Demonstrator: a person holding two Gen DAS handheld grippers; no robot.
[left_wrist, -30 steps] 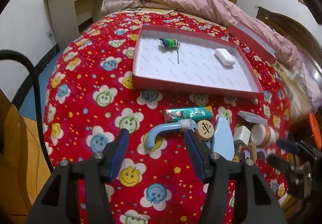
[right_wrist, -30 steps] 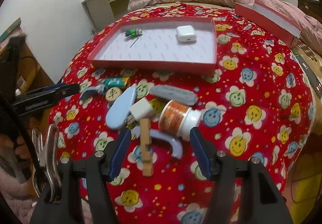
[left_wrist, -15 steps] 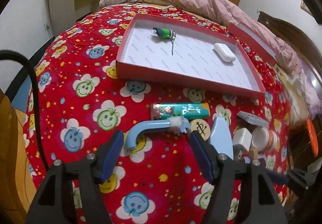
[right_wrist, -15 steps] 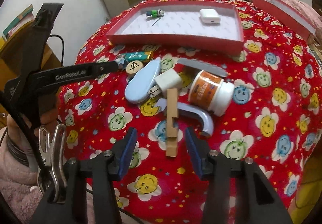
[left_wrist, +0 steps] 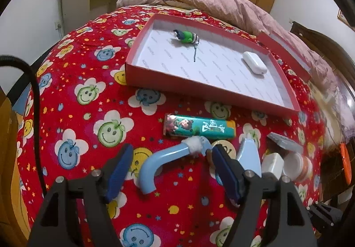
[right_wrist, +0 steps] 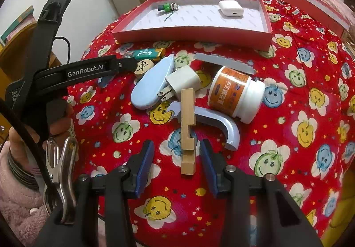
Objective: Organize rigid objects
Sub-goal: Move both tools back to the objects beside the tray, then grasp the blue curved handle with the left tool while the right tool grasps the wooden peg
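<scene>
Right wrist view: right gripper (right_wrist: 175, 163) just been closing, jaws apart on either side of the near end of the wooden block (right_wrist: 188, 129), pads not yet touching it, long axis running straight away toward the red tray (right_wrist: 190, 35) at the bedspread's far edge. Left wrist view: left gripper (left_wrist: 169, 169) just been opening, jaws wide around the pale blue curved handle (left_wrist: 163, 161), lying crosswise between them, untouched. Right hand judged nearer to a grip.
</scene>
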